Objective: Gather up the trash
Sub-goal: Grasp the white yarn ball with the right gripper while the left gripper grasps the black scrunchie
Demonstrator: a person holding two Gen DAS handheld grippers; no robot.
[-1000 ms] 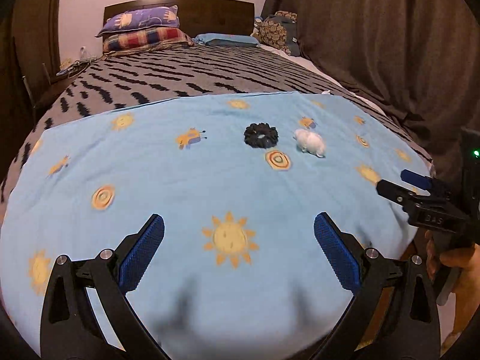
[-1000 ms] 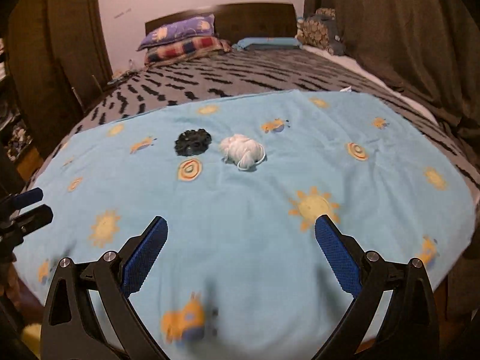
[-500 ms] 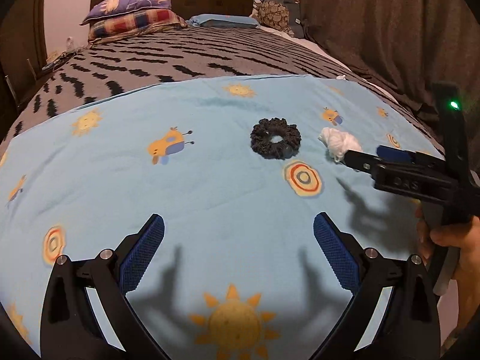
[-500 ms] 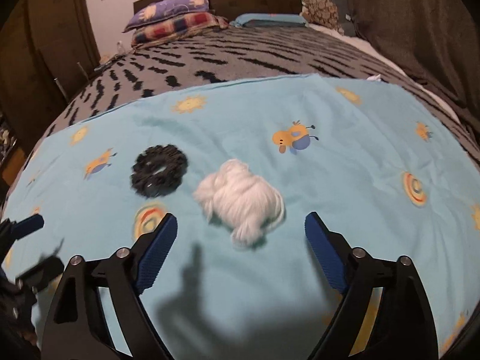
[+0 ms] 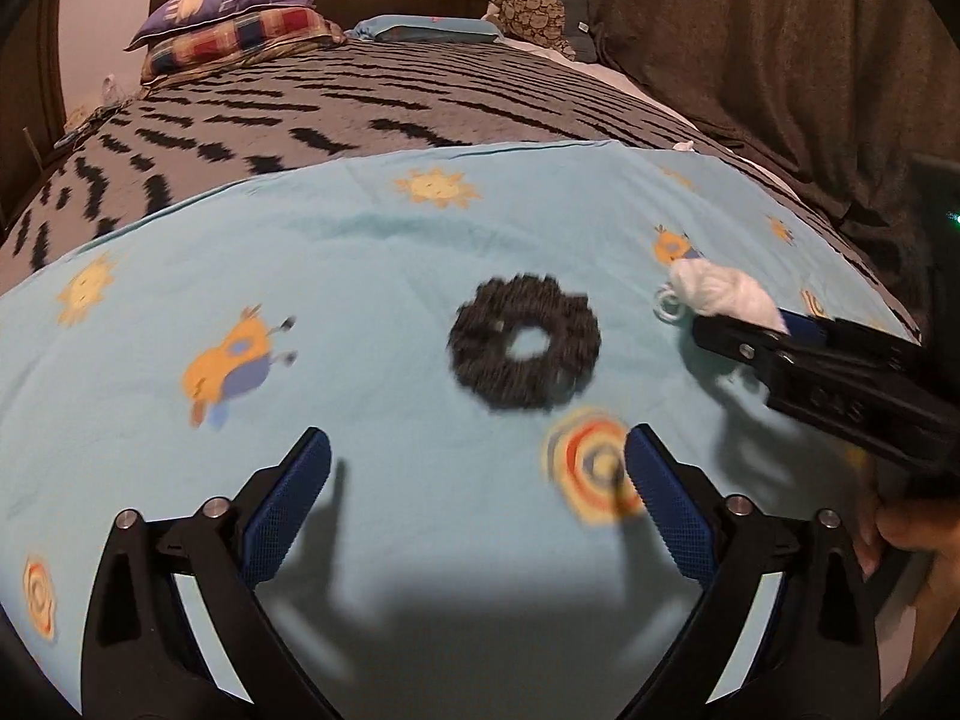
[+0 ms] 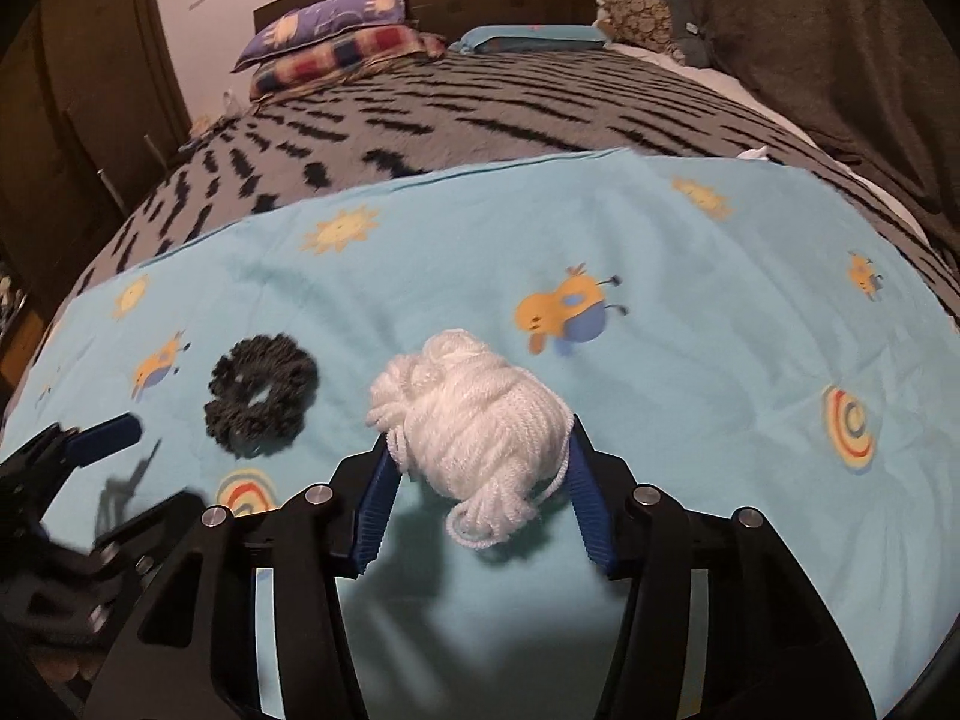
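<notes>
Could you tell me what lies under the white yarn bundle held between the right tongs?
Under the white yarn bundle shows only the light blue sheet and a shadow; the patch directly beneath is covered.

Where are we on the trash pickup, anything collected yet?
Nothing looks collected yet, and no bin is in view. In hand: the right gripper has its jaws closed against the white yarn bundle, which seems to rest on the blue sheet. Left: the black scrunchie lies untouched ahead of the open left gripper.
</notes>
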